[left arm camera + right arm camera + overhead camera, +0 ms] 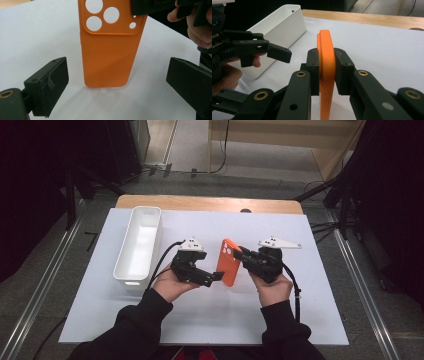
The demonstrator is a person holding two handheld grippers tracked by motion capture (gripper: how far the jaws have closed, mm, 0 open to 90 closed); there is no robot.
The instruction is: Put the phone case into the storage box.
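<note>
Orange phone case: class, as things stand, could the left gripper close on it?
Probably yes. The left gripper stands open with nothing between its jaws and the orange phone case, which the right gripper holds upright by its edges.

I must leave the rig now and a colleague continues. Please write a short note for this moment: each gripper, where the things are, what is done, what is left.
Right gripper: shut on the orange phone case, clamping it near its camera end and holding it on edge over the white mat.
Left gripper: open, jaws wide on either side of the case's lower end, not touching it.
White bin: at the mat's left side, looks empty.
Done: the case is picked up and held by the right gripper.
Left: probably a grip by the left gripper, then moving the case, perhaps to the bin.
</note>
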